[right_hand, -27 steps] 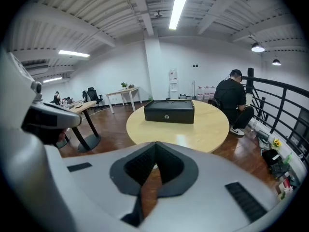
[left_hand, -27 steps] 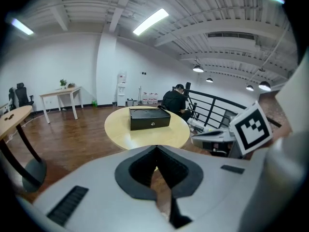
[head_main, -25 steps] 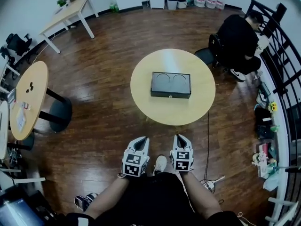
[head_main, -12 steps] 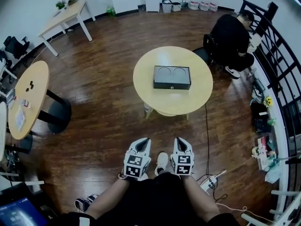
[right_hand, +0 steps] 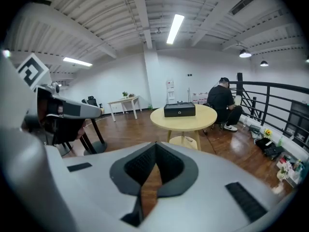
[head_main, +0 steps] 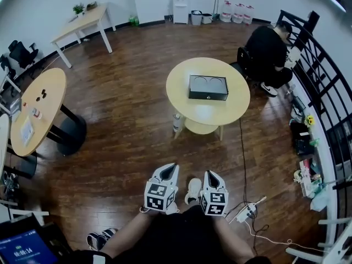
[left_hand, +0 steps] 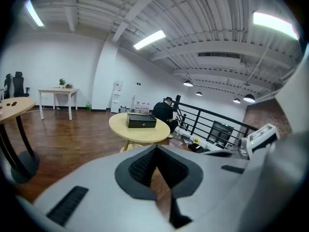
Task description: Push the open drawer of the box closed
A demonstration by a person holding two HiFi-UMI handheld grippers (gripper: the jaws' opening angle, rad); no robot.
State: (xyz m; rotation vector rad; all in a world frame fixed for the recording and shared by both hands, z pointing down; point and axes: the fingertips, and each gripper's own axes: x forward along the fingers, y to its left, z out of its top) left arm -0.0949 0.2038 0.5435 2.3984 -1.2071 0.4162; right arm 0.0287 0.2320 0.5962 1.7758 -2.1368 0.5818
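Note:
A black box (head_main: 208, 87) lies on the round light-wood table (head_main: 181, 95) far ahead of me; its drawer front faces me and sits flush with the box. The same box (left_hand: 141, 121) shows small in the left gripper view, and the box (right_hand: 179, 110) appears again in the right gripper view. My left gripper (head_main: 166, 172) and right gripper (head_main: 212, 177) are held close to my body, low over the wooden floor, well short of the table. Both are shut with nothing between the jaws.
A person in black (head_main: 268, 51) sits at the far right of the table, beside a black railing (head_main: 322, 87). A second round table (head_main: 38, 111) stands at the left, a rectangular desk (head_main: 82, 18) at the back left. A power strip with cable (head_main: 246, 212) lies by my right foot.
I have backed away from the round table: it and the box look smaller and farther, shifted right. Both grippers keep their place near my body, still shut.

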